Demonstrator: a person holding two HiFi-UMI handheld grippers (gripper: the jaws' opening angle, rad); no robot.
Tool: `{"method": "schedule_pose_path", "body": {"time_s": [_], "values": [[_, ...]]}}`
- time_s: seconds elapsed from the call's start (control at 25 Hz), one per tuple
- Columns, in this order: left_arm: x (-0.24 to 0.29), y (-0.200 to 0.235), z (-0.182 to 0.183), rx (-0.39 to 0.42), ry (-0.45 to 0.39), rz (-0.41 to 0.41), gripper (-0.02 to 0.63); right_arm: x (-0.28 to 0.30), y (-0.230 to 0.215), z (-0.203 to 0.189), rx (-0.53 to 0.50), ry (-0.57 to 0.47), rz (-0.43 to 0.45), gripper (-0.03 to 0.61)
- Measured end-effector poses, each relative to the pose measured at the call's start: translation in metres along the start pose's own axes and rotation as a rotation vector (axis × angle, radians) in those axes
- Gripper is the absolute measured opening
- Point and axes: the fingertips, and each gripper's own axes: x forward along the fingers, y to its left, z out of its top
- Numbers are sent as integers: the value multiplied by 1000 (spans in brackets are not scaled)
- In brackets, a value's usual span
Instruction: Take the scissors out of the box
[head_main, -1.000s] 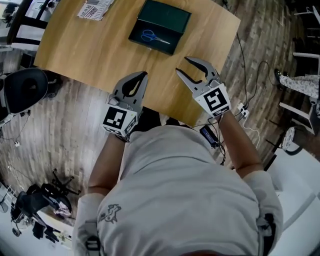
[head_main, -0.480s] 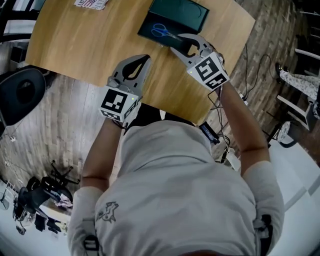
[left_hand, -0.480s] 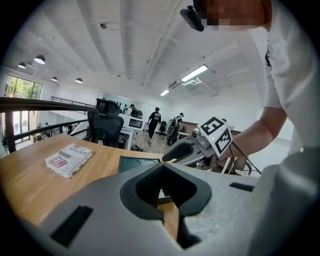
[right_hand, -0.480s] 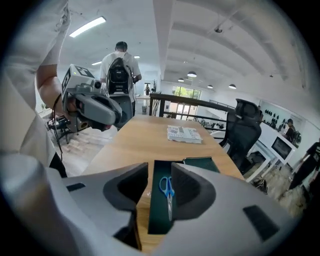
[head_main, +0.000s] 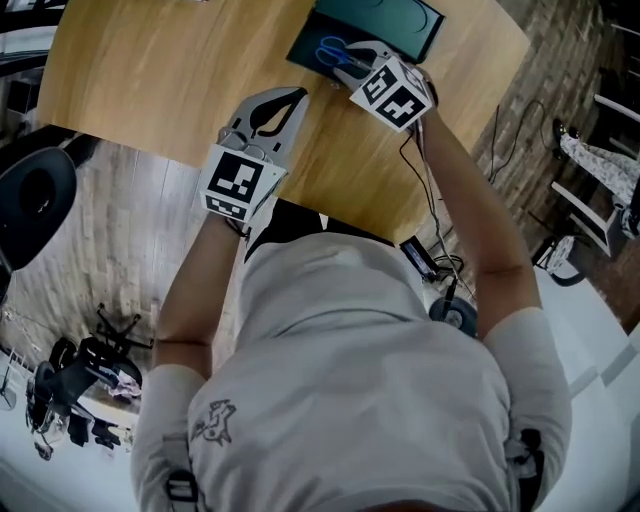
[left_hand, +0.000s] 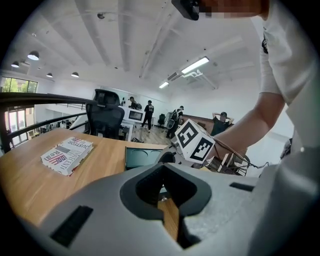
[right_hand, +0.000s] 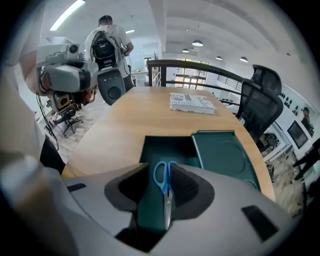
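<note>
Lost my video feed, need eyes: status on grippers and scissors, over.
Right gripper over open box, jaws closing, scissors between them, not yet gripped. Left gripper shut, empty, above table. Lid lies aside, nothing blocking.

A pale wooden table (head_main: 150, 80) with a rounded edge stands on a floor (head_main: 120, 240) of grey-brown planks. Left of the table, in the head view, sits a black office chair (head_main: 35, 195); below it, farther from the table, black gear (head_main: 90, 375) lies in a heap. Right of the table, cables (head_main: 505, 130) trail over the planks. Beyond the table's far end run a dark railing (right_hand: 200, 67) and bright windows (left_hand: 12, 85) – daylight comes in there. Above the table the ceiling (left_hand: 120, 45) is white and beamed, with round lamps (right_hand: 197, 43) and a strip light (left_hand: 195, 65). Past the table, people (left_hand: 149, 111) stand among desks.
</note>
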Motion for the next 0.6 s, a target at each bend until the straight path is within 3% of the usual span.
{"method": "schedule_pose_path", "body": {"time_s": [0.6], "values": [[27, 15, -27, -79, 44, -11, 5, 70, -22, -40, -9, 179, 29, 124]]}}
